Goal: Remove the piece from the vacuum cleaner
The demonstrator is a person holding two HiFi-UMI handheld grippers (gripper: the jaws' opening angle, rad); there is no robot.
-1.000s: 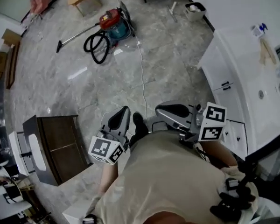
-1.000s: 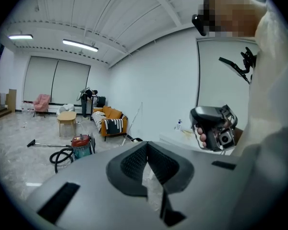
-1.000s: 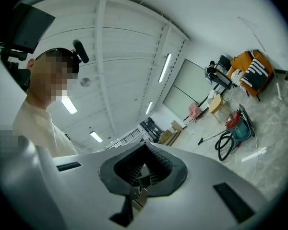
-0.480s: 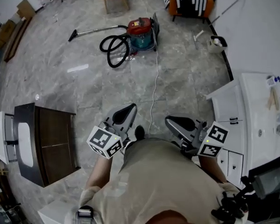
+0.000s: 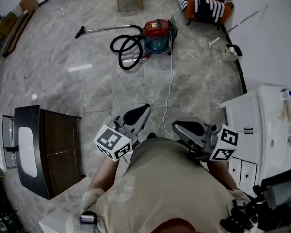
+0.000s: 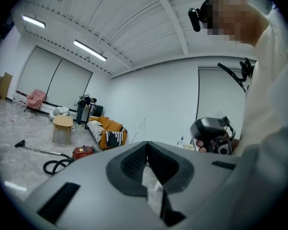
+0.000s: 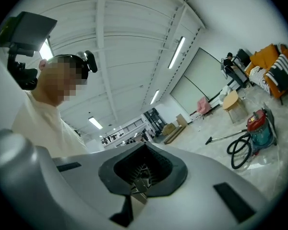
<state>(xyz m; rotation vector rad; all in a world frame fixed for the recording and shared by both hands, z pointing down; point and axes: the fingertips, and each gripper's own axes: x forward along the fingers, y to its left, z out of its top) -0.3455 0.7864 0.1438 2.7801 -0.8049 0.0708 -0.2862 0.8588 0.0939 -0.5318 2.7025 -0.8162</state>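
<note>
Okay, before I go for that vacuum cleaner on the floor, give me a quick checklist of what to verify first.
1. Left tongs free: ok, shut and empty.
2. Right tongs free: ok, shut and empty.
3. Vacuum cleaner within reach: not ok, it sits far ahead of both tongs.
4. Path clear: not ok, the white cord runs from it toward your feet.
5. Hose out of the way: cannot tell, it loops beside the body.
6. Piece to remove identified: cannot tell, too small from here.
</note>
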